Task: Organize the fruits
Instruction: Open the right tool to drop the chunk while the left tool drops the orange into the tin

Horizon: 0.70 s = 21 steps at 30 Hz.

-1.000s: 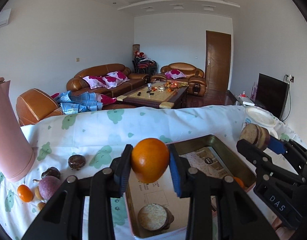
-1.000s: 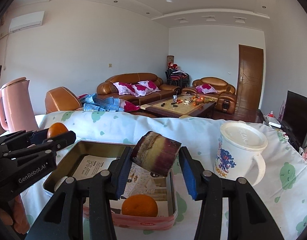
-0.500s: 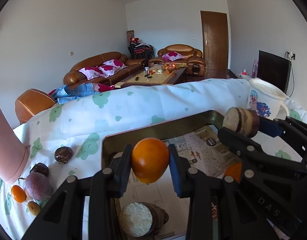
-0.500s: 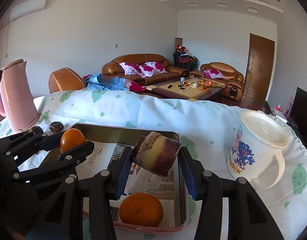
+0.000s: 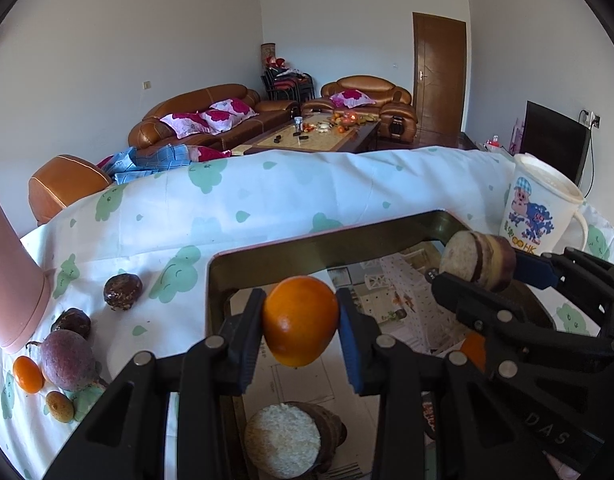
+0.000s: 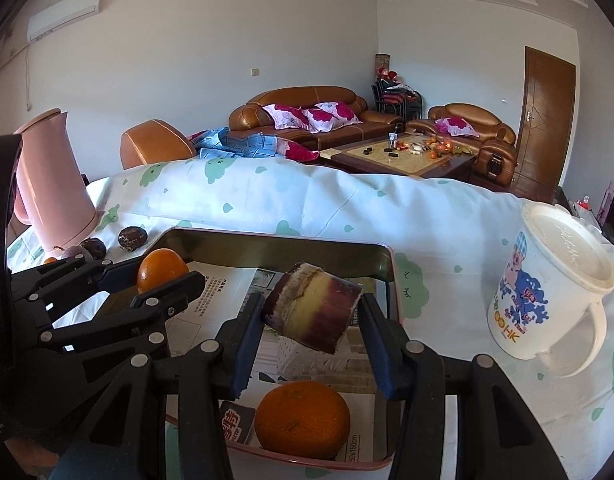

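Both grippers hang over the shallow metal tray (image 6: 291, 246). The left gripper (image 5: 299, 322) clamps a round orange (image 5: 299, 320); the right gripper (image 6: 311, 314) pinches a purple-skinned sugarcane chunk (image 6: 313, 312). Best to lower each onto bare paper lining, clear of the orange already in the tray (image 6: 302, 420), before letting go.

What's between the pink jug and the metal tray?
In the left wrist view, loose fruit on the cloth: two dark passion fruits, a purple round fruit and two small oranges, between the pink jug and the tray.
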Tool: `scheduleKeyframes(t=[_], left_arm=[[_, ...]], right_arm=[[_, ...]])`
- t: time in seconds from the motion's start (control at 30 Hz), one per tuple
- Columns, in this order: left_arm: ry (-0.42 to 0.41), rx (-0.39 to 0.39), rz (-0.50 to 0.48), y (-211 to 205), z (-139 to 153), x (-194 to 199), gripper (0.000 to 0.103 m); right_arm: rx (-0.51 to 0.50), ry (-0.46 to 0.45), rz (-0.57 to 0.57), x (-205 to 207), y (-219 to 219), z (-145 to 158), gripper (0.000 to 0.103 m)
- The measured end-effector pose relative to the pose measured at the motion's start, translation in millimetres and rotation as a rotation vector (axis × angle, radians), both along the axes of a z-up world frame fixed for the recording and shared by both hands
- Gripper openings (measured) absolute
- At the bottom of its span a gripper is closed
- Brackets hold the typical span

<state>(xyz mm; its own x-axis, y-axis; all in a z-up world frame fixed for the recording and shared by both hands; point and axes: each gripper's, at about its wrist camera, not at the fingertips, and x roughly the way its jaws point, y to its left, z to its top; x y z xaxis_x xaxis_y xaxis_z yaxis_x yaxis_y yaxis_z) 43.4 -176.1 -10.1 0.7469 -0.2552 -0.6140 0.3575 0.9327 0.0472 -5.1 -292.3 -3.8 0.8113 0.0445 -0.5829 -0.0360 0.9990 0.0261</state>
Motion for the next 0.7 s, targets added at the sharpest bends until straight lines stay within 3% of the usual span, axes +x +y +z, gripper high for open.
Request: scheduleKeyframes(t=[0.23,0.33,0.4,0.43,0.47,0.5,0.7], left_arm=[[-0.001,-0.007,-0.007,-0.8,-0.5,0.6,0.037],[-0.012,-0.007,-0.01,-0.6,0.4,-0.3,0.039],[-0.032,0.0,0.005,-0.1,2.1,-3.6,0.05],[-0.041,0.004,0.009,-0.4,2.6,-4.7,0.072],[-0.053,0.011,0.017,-0.5,3.2,-6.1,0.096],[-0.068,0.014,0.023,-0.5,4.3,-8.2,0.103],[-0.168,0.019,0.003,-0.9,12.5,-25.8,0.103]], right_arm=[[0.027,-0.027,-0.001,-3.1,-1.8,1.7,0.057],[0.03,-0.075,-0.028,-12.0,-5.4,6.3,0.068],[0.037,-0.121,-0.071,-19.9,-10.3,10.6,0.081],[0.05,-0.143,-0.086,-23.4,-13.4,12.9,0.088],[0.061,-0.165,-0.101,-26.9,-16.1,15.3,0.089],[0.066,-0.186,-0.116,-30.0,-18.0,17.6,0.089],[0.054,-0.274,-0.165,-40.9,-17.9,26.1,0.089]])
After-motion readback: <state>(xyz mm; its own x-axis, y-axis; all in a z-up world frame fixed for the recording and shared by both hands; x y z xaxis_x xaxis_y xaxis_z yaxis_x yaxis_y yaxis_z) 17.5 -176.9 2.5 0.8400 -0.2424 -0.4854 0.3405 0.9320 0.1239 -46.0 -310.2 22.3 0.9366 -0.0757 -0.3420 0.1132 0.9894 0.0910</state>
